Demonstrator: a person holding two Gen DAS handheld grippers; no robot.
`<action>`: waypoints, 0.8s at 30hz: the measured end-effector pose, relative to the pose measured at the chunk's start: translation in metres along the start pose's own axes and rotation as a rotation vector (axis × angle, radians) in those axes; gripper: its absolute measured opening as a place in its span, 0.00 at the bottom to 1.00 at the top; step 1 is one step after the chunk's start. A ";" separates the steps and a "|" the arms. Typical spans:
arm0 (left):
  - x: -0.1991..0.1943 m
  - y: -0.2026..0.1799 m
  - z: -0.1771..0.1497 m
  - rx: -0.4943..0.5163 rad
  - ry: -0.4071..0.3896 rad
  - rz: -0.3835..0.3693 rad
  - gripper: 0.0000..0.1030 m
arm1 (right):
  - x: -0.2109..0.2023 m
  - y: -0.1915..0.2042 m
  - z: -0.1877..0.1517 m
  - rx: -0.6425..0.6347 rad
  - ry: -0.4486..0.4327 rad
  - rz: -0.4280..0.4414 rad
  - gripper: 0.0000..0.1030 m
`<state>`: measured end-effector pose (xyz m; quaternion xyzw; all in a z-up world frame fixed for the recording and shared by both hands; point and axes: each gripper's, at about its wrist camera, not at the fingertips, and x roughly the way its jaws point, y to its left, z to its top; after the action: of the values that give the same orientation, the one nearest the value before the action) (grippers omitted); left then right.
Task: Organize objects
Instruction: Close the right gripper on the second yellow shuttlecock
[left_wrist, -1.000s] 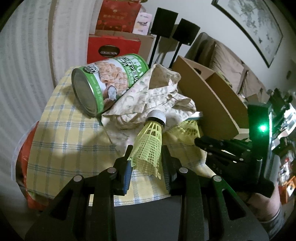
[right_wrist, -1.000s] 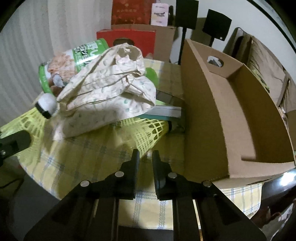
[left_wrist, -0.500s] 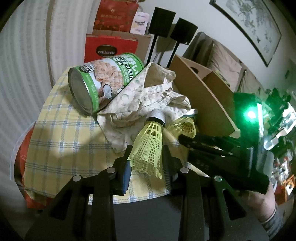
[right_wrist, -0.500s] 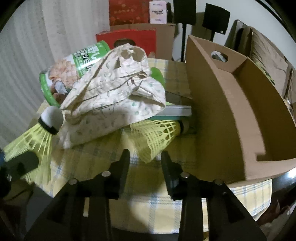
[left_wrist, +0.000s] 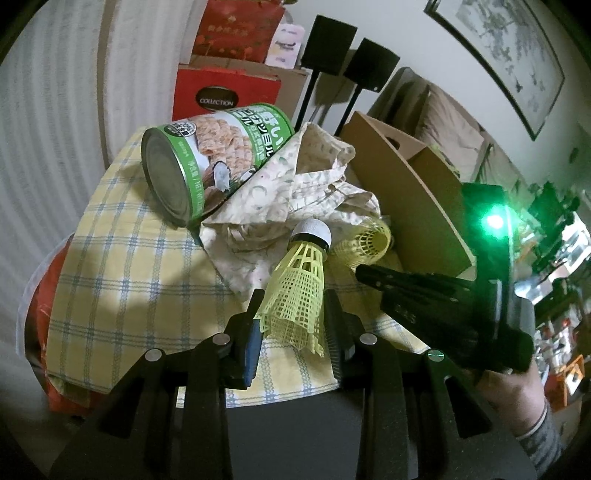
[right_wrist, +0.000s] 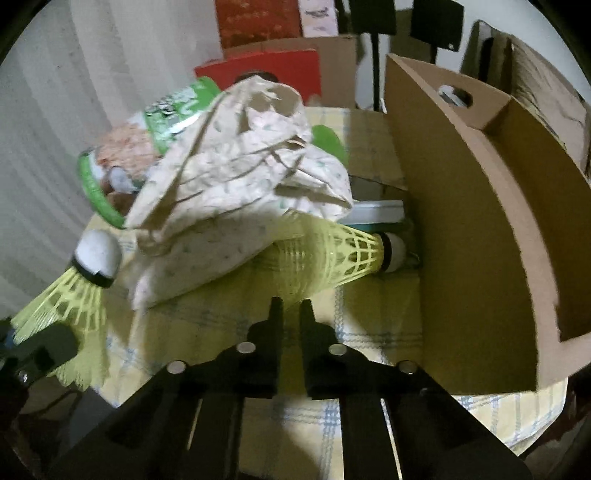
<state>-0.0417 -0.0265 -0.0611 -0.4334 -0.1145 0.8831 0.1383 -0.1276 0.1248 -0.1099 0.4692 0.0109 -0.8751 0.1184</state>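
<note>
- Left wrist view: your left gripper (left_wrist: 293, 314) is clamped on the mesh skirt of a yellow shuttlecock (left_wrist: 301, 288), whose white cork tip points up and away from you.
- Beyond it a crumpled patterned cloth (left_wrist: 295, 199) lies on the yellow checked tablecloth (left_wrist: 129, 266), and a green tin can (left_wrist: 210, 155) lies on its side against the cloth's far edge.
- A second shuttlecock (left_wrist: 364, 240) lies on the table just right of the cloth, its open skirt facing you — the cardboard box (left_wrist: 410, 184) stands right beside it.
- Your right gripper (left_wrist: 364, 271) reaches in from the right, its tips close to that second shuttlecock; from here you cannot tell how its jaws stand.
- Right wrist view: the right gripper (right_wrist: 291, 306) has its jaws drawn nearly together, pinching the rim of the second shuttlecock (right_wrist: 332, 258) — the cork end lies by the wall of the cardboard box (right_wrist: 461, 240).
- The cloth (right_wrist: 240, 192) drapes over part of its skirt, with the can (right_wrist: 140, 147) behind.
- The held shuttlecock (right_wrist: 74, 295) shows at the left edge, with one finger of your left gripper (right_wrist: 44, 349) below it.
</note>
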 end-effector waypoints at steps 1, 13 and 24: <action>-0.001 0.000 0.000 -0.001 0.000 -0.002 0.28 | -0.004 0.002 -0.001 -0.011 -0.010 0.011 0.05; -0.006 0.001 0.002 -0.009 -0.005 -0.016 0.28 | -0.049 0.042 -0.026 -0.134 -0.004 0.172 0.06; -0.007 -0.002 0.002 -0.002 -0.008 -0.020 0.28 | -0.032 0.021 0.023 -0.110 -0.091 -0.065 0.32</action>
<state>-0.0388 -0.0274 -0.0537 -0.4287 -0.1201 0.8834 0.1462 -0.1250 0.1076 -0.0681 0.4210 0.0690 -0.8970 0.1158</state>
